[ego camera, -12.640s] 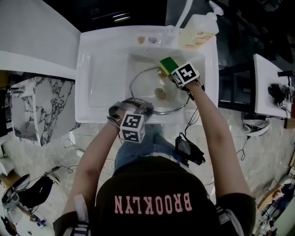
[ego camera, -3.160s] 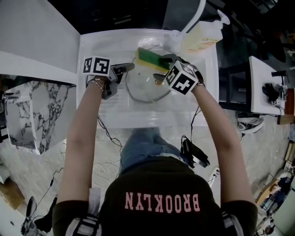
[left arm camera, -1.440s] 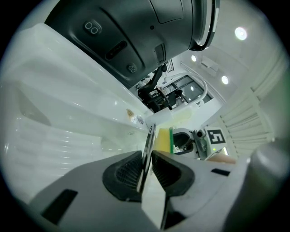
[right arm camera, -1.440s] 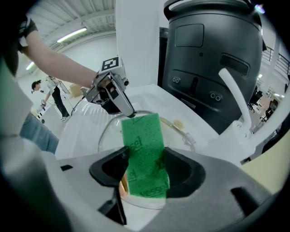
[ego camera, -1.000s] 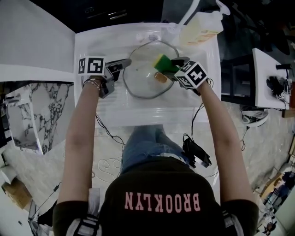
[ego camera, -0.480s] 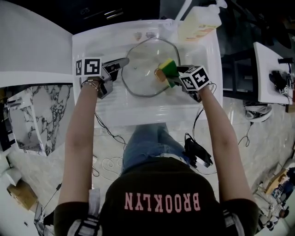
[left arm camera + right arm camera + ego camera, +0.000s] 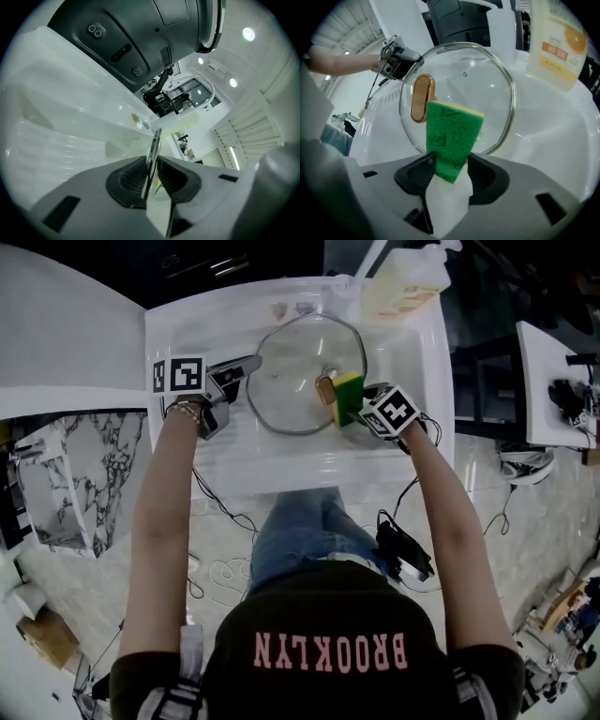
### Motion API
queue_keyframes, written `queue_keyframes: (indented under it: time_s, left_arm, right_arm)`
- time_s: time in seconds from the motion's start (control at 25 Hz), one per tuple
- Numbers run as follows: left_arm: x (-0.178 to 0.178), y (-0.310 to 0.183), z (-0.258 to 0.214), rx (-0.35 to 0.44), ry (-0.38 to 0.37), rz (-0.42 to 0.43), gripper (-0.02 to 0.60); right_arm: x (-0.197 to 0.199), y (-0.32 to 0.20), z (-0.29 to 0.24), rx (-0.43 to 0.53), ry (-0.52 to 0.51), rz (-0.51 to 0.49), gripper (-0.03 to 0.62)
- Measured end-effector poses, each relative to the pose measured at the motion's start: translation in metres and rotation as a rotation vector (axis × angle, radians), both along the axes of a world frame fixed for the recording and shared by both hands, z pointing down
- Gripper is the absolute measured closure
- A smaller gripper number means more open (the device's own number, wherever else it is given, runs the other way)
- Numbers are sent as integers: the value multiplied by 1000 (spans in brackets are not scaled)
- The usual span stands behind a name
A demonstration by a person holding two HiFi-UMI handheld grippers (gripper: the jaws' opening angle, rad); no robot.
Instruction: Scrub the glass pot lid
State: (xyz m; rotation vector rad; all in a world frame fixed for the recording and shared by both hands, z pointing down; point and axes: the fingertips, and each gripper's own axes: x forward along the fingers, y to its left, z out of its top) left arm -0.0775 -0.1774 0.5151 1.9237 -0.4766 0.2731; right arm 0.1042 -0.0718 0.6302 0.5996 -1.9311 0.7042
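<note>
Seen from the head view, the glass pot lid (image 7: 291,381) is over the white sink (image 7: 187,334) between left gripper (image 7: 247,365) and right gripper (image 7: 362,407); the left gripper view shows jaws clamped on its metal rim (image 7: 154,145); and the right gripper view shows jaws, just closing, pinching a green sponge (image 7: 452,140) beside the lid's knob (image 7: 421,98).

We see the soap bottle (image 7: 403,287) cut off by the top edge, the sponge (image 7: 349,397) hiding part of the rim of the glass pot lid (image 7: 291,367), and specks (image 7: 291,308) on the sink (image 7: 187,338) too small to name.
</note>
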Motion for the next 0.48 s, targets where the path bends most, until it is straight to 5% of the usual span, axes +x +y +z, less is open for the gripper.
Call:
queue_keyframes:
  time_s: [0.12,0.36,0.44,0.48]
  left_arm:
    - [-1,0,0,0,0,-6,517]
    - [1,2,0,0,-10,-20,517]
    - [0,2,-1,3,-16,-20,517]
    - [0,1,0,4,-19,-21,517]
  right_arm:
    - [7,-6,-12,30,-3,26,434]
    - [0,-1,-10,-5,-28,68,418]
    - [-12,7,-6,-63,-62,55,267]
    - [-16,8,-3,-70,-60,62,264]
